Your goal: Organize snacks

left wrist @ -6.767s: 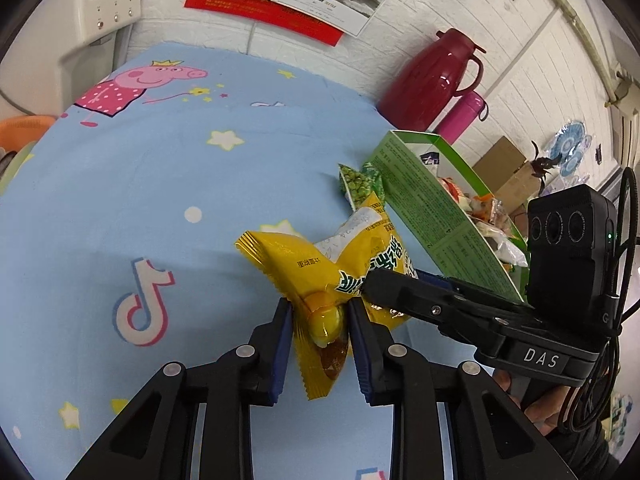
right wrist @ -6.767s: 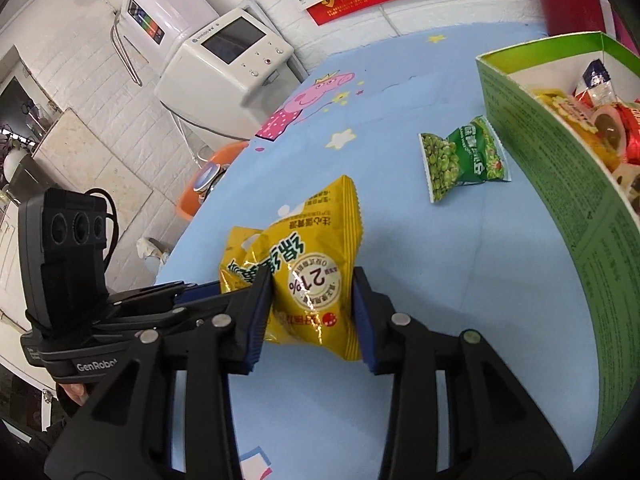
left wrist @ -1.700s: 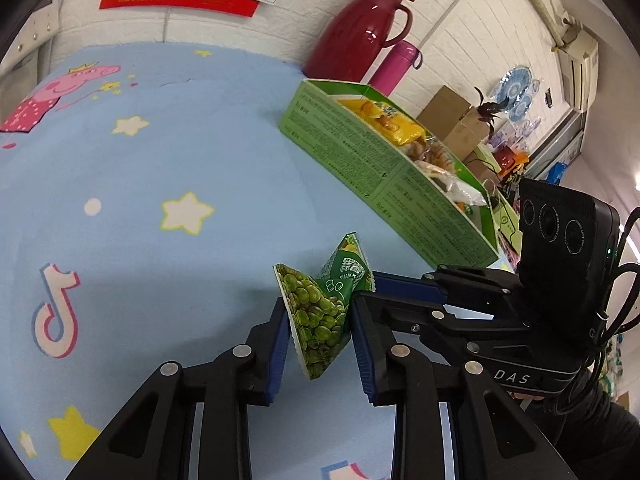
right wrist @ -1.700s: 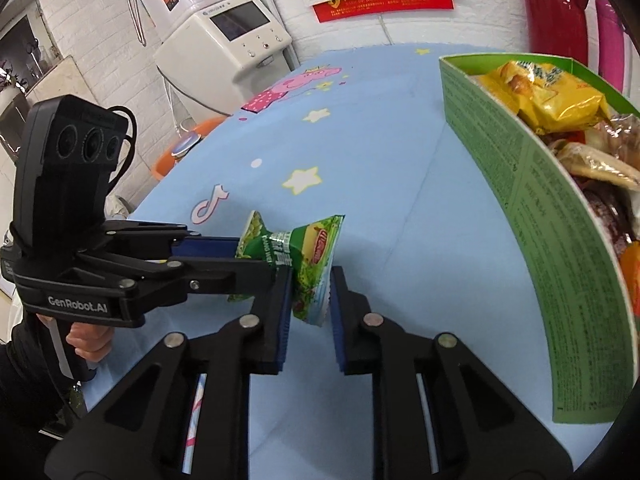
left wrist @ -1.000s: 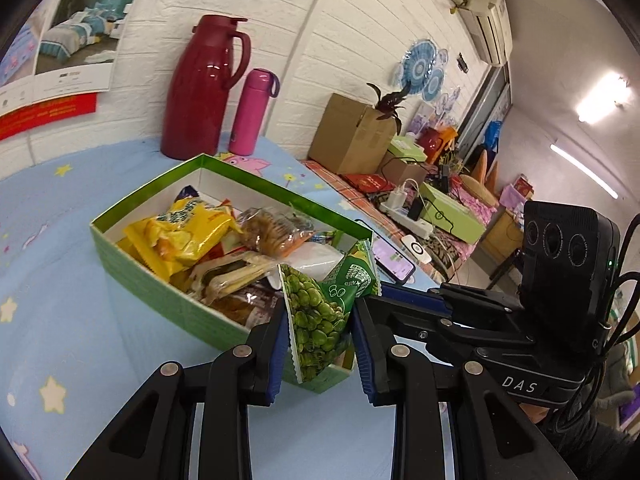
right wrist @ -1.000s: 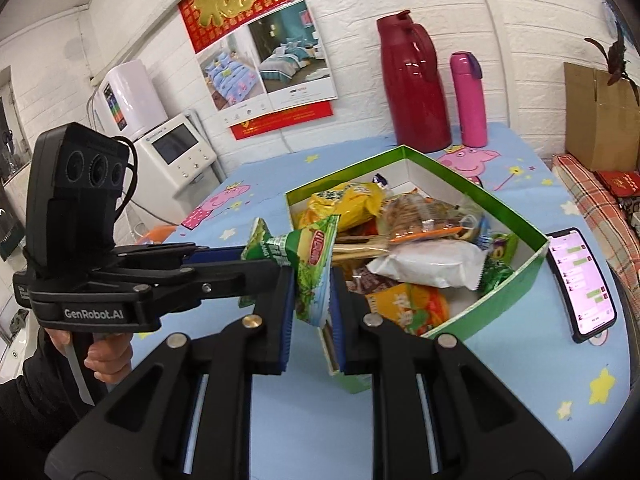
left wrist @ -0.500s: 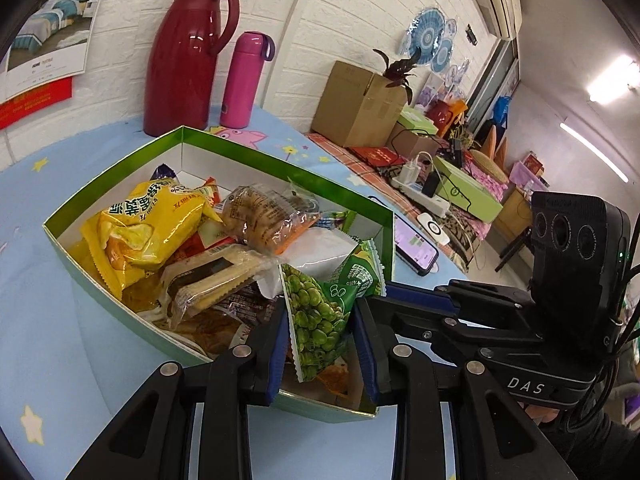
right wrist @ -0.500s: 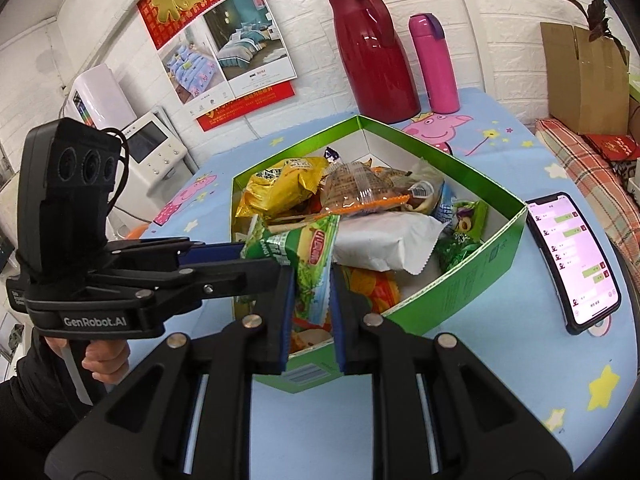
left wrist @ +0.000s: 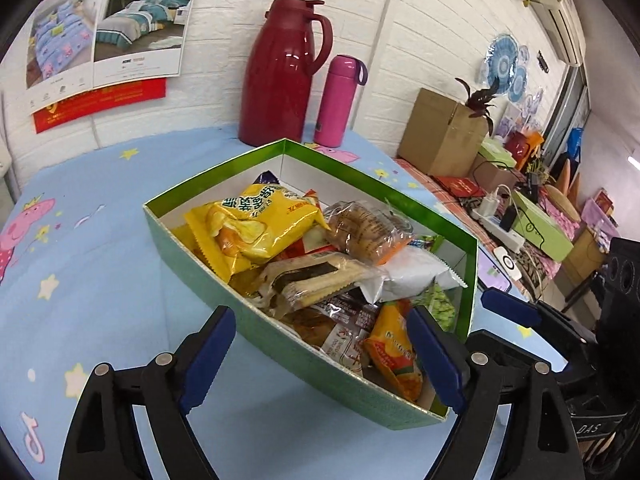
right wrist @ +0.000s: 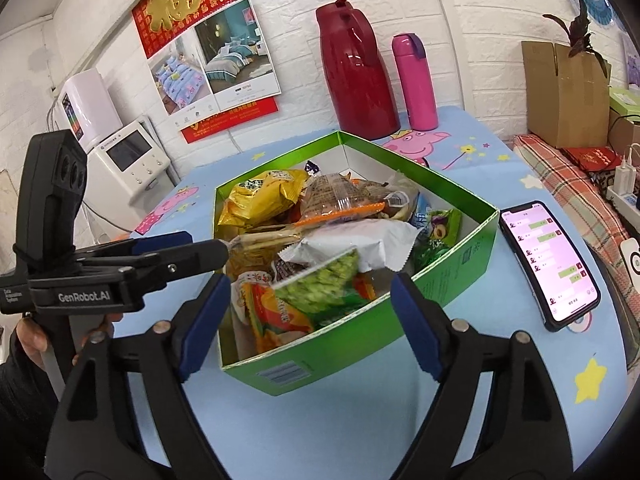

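Both the left gripper (left wrist: 320, 354) and the right gripper (right wrist: 310, 322) hang with jaws spread wide, holding nothing. The green pea packet (right wrist: 320, 290) (blurred) lies at the near end of the green box (right wrist: 360, 344), atop other snacks.

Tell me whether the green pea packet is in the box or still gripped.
In the box. The green pea packet lies on the snacks inside the green box; the right gripper and left gripper are open, empty.
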Demonstrator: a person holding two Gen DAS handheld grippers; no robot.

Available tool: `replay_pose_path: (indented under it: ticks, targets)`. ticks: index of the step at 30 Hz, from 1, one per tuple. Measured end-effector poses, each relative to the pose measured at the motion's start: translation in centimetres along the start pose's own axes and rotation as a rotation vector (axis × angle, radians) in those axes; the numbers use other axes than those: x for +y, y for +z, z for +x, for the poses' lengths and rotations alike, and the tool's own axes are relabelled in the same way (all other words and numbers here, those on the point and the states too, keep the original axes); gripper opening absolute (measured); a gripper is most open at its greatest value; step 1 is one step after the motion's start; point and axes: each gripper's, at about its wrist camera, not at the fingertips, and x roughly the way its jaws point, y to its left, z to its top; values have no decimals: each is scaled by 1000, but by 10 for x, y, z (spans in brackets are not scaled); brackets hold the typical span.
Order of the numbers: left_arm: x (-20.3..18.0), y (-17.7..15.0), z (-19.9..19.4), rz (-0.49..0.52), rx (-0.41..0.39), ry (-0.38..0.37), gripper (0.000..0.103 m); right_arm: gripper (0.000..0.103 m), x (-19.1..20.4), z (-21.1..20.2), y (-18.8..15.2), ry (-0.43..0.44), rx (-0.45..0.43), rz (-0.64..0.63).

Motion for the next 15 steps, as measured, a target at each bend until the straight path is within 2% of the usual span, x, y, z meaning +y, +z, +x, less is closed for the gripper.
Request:
replay_pose_path:
  ticks: [5,11,15]
  targets:
    - [-9,-12,-24,18,-33,61,89,93,10,-23,0,10,-24,28]
    - [-28,-37,-68,26,-65,166,89,96,32,-62,-9,-59,-58,11]
    - [-40,-64,-92,39,-81,196,89,97,48,-84,-25,-118,-70,-25]
